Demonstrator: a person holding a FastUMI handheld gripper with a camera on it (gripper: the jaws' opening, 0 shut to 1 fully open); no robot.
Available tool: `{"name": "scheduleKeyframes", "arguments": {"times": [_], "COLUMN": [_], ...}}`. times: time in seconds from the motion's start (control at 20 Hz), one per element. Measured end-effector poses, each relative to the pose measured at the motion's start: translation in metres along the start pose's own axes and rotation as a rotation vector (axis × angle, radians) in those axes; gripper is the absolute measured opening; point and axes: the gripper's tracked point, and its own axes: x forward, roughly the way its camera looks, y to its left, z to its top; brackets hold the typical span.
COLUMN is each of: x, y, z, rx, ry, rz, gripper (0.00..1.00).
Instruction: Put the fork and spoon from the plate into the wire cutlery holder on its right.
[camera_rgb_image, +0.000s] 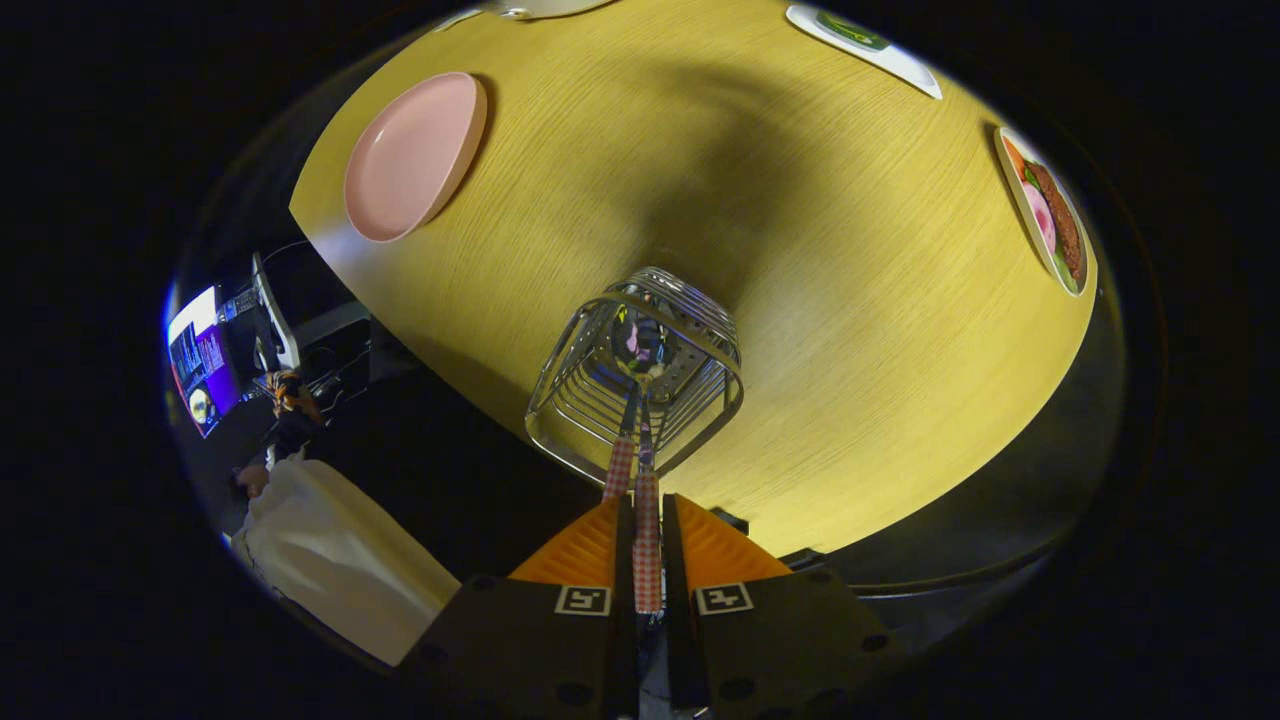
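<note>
Gripper (647, 520) clamped on a checkered-handle spoon (646, 480), bowl end already down inside the wire cutlery holder (640, 385) just ahead of the fingers. Another checkered handle (619, 468), probably the fork, leaned right beside it in there. Pink plate (415, 157) sat empty, way beyond and to the left on the yellow table (850, 300).

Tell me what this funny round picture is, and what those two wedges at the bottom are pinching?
The camera rides on a hand-held gripper and looks along its two fingers, the wedges you see. They squeeze a checked cutlery handle, lowering that piece into the wire cutlery holder. Another checked handle is already leaning inside. The holder stands on a yellow wooden table. Further off lies an empty pink plate. By the table's far edge are picture cards.
</note>
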Motion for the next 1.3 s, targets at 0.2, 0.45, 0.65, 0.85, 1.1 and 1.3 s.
{"name": "scheduleKeyframes", "arguments": {"times": [0.2,0.45,0.65,0.85,1.1,1.3], "x": [-0.018,-0.048,-0.089,-0.123,-0.156,-0.188], "y": [0.011,0.030,0.028,0.027,0.029,0.049], "z": [0.013,0.021,0.019,0.017,0.002,-0.003], "rx": [0.006,0.044,0.106,0.183,0.290,0.338], "ry": [-0.102,-0.291,-0.460,-0.670,-0.886,-1.082], "rz": [0.018,0.059,0.051,0.013,-0.070,-0.132], "gripper": [0.50,0.99,0.99,0.99,0.99,1.00]}}
